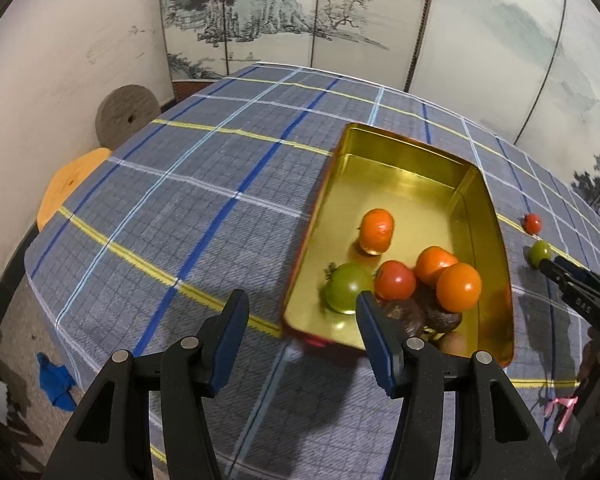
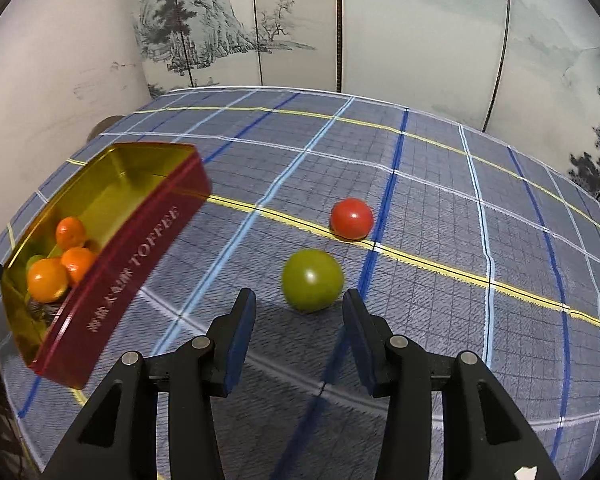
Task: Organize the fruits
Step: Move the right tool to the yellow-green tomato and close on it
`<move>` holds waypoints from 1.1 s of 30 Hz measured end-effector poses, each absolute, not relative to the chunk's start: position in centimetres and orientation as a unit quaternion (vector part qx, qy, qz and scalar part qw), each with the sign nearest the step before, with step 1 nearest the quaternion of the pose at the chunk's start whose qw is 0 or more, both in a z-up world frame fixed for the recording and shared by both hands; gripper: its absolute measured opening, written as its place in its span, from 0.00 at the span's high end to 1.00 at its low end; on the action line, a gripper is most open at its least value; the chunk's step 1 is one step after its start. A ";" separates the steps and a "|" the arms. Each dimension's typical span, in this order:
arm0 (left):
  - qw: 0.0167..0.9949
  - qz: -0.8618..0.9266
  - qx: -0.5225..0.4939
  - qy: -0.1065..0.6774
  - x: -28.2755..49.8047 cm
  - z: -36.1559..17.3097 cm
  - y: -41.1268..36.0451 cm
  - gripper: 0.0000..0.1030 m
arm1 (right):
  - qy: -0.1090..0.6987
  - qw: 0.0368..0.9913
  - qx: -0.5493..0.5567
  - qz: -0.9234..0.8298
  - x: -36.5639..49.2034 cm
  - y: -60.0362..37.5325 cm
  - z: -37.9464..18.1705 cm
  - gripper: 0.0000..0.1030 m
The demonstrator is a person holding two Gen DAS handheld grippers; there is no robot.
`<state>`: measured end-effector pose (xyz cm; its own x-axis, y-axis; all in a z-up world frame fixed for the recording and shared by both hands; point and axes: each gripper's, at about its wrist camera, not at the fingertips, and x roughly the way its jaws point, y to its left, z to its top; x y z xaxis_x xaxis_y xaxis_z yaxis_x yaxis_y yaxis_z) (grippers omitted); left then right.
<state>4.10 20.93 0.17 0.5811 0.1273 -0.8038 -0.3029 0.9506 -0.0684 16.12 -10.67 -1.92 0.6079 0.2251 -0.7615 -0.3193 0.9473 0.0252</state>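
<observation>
A red toffee tin with a gold inside (image 1: 404, 184) (image 2: 140, 240) lies on the checked tablecloth. It holds several fruits: oranges (image 1: 376, 230) (image 2: 48, 280), a red tomato (image 1: 396, 280), a green tomato (image 1: 348, 288) and dark brown fruits (image 1: 404, 314). My left gripper (image 1: 302, 308) is open and empty, just before the tin's near left corner. A loose green tomato (image 2: 312, 280) (image 1: 539, 253) and a red tomato (image 2: 351, 218) (image 1: 533, 222) lie on the cloth right of the tin. My right gripper (image 2: 299, 308) (image 1: 572, 280) is open, just short of the green tomato.
A painted folding screen (image 1: 300, 12) stands behind the table. A grey disc (image 1: 126, 114) and an orange disc (image 1: 70, 184) lean by the left wall. Blue tape (image 1: 56, 380) lies on the floor. The table's left edge (image 1: 40, 280) drops off close by.
</observation>
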 end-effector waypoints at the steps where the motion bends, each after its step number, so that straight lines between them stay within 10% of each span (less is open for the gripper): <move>1: 0.884 0.119 -0.098 0.441 4.3 0.2 20.7 0.45 | 0.416 0.895 -0.058 0.151 16.4 -10.7 -2.1 0.58; 33: 0.892 -0.046 -0.026 0.449 15.8 0.8 1.1 0.45 | 0.429 0.899 -0.050 0.072 19.0 -20.2 -3.9 0.68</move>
<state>15.81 1.11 0.83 0.5928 -0.1053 -0.7984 0.0594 0.9944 -0.0870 18.99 -20.17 -3.89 0.6225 0.0855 -0.7779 -0.1719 0.9847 -0.0293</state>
